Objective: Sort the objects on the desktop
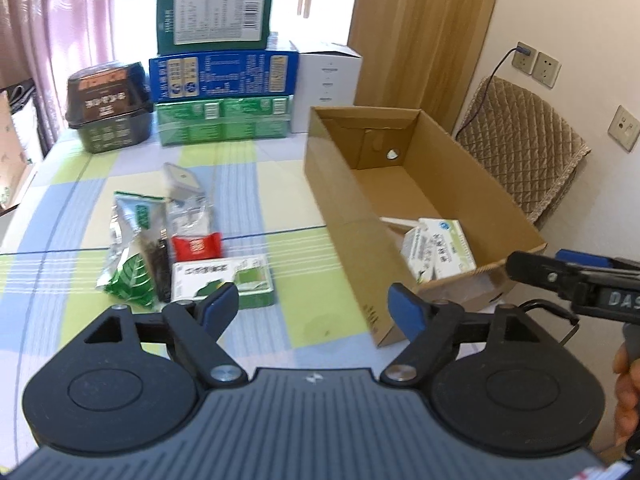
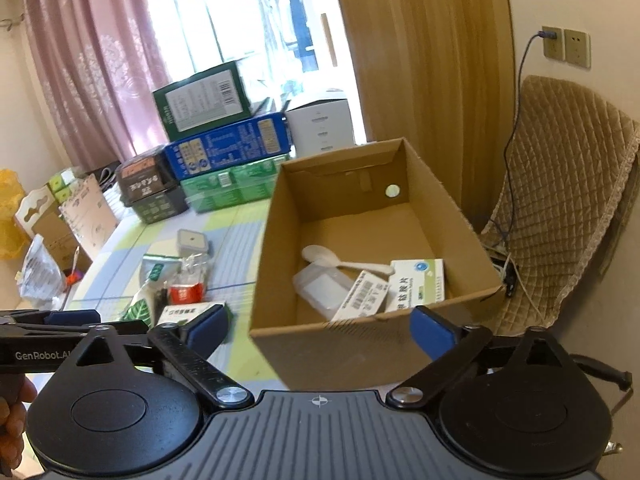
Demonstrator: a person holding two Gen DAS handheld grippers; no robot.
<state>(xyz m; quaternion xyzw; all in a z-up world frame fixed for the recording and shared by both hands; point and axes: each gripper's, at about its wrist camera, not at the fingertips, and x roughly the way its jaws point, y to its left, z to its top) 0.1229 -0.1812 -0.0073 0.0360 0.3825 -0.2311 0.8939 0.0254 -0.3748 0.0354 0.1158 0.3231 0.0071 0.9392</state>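
Note:
An open cardboard box [image 1: 348, 208] [image 2: 272, 264] stands on the right of the checked tablecloth. Inside lie two medicine boxes [image 2: 420, 284] [image 2: 362, 296], a white spoon [image 2: 344, 262] and a clear plastic lid [image 2: 320, 288]. Left of the box, loose on the cloth, are a green-and-white medicine box [image 1: 224, 280] [image 2: 180, 312], a red packet [image 1: 198, 246], a foil bag with a green leaf [image 1: 128, 256] and a small clear tub with a grey lid [image 1: 182, 178]. My left gripper [image 1: 314, 304] is open and holds nothing, just in front of the green-and-white box. My right gripper [image 2: 320, 326] is open before the carton's near wall, nothing between its pads.
Stacked green and blue cartons [image 1: 224, 76], a dark tub [image 1: 110, 108] and a white box [image 1: 328, 84] line the table's far edge. A quilt-covered chair [image 1: 520, 140] stands right of the table by the wall sockets. Cartons and bags [image 2: 60, 220] crowd the floor at left.

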